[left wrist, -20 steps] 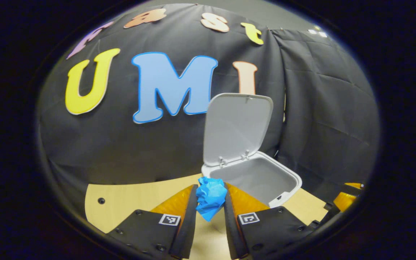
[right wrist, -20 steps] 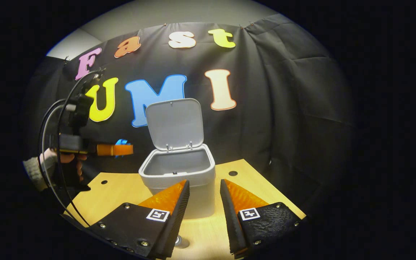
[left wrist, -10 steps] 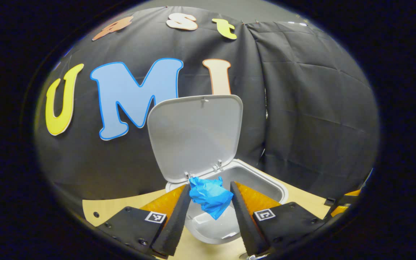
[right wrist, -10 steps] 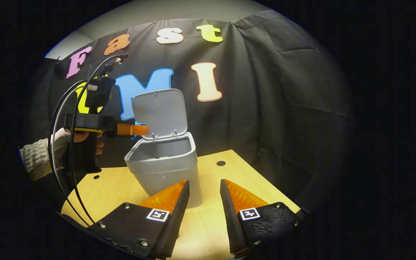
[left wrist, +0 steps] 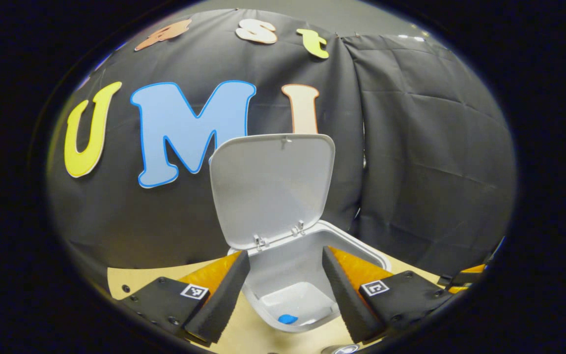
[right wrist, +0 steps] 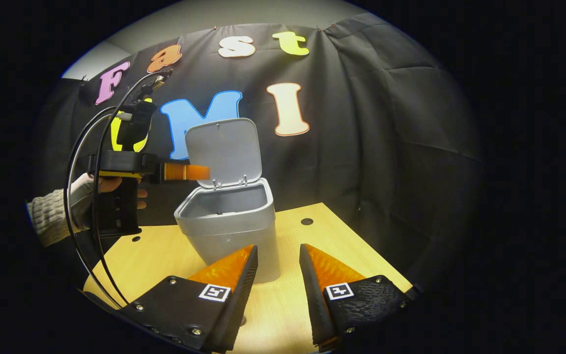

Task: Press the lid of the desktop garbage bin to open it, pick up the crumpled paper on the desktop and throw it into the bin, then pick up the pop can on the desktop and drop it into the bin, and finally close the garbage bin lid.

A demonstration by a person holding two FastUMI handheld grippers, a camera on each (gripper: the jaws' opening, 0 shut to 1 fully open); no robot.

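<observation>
Left gripper view: my left gripper (left wrist: 285, 278) has its fingers apart with nothing between them, poised over the mouth of the bin (left wrist: 379, 256). Between the fingertips I look straight down into the bin; a small blue patch, which I take for the crumpled paper (left wrist: 288, 319), lies on the bin floor at 6 o'clock in the frame. Lid (left wrist: 272, 184) stands upright at 12 o'clock behind the opening, hinged at the rear rim. Paper step reads as done.

Right gripper view: right gripper (right wrist: 278, 268) also has its fingers apart and empty, low over the surface (right wrist: 322, 236), with the bin body dead ahead at 12 o'clock, near the fingertips. At 10 o'clock I see the left gripper held by a hand (right wrist: 106, 189) in a knitted sleeve, fingers level and reaching over the bin's left rim.

Next target is the pop can. I cannot place it for certain: a round metallic edge (left wrist: 344, 349) peeks at 6 o'clock at the bottom of the left gripper view, just beside the bin's near wall, too cropped to tell. If that is the can, it sits below and toward me from the left fingers, on the near side of the bin, so either gripper must draw back and descend. Its long axis I cannot judge.

Lid remains to be closed last.
</observation>
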